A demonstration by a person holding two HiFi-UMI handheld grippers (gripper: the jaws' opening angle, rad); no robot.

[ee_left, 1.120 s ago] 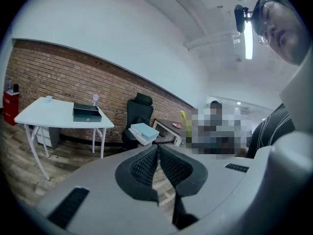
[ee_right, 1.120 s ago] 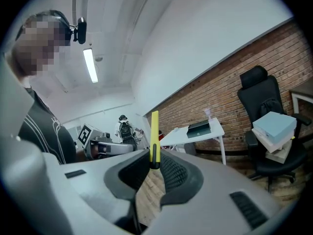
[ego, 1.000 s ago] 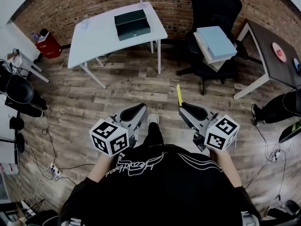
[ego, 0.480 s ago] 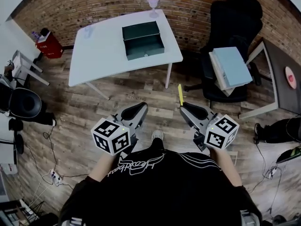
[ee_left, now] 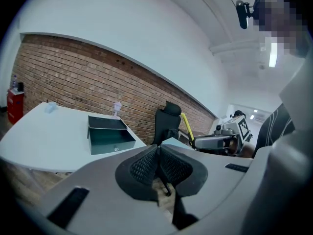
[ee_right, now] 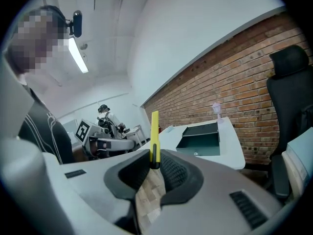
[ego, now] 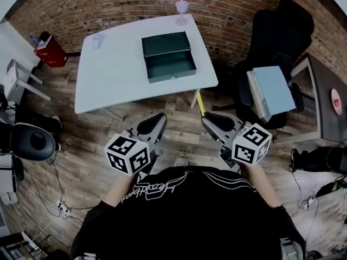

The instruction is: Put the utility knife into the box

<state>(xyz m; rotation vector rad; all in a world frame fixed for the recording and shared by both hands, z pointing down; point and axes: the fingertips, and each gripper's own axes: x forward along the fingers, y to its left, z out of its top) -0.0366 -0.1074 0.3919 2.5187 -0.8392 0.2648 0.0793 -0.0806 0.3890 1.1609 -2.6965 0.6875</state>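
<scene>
The yellow utility knife [ego: 200, 103] sticks out forward from my right gripper [ego: 205, 119], which is shut on its dark lower end. In the right gripper view the utility knife [ee_right: 154, 130] stands upright between the pads. An open dark green box [ego: 168, 58] sits on the white table [ego: 108, 75] ahead of both grippers, its lid tipped back toward the brick wall. The box [ee_right: 200, 137] is well beyond the blade and empty inside. My left gripper [ego: 157, 119] is shut with nothing in it, held level with the right one above the wooden floor.
A small glass goblet [ego: 181, 7] stands at the table's far edge. A black office chair [ego: 282, 31] carrying a light blue box [ego: 269, 91] is to the right. A dark desk [ego: 328, 104] lies beyond it. A red container [ego: 46, 49] and a black stool [ego: 30, 142] are at the left.
The table and box have come closer and lower in the head view as the person walks toward them. Both grippers keep their pose, and the knife stays gripped.
</scene>
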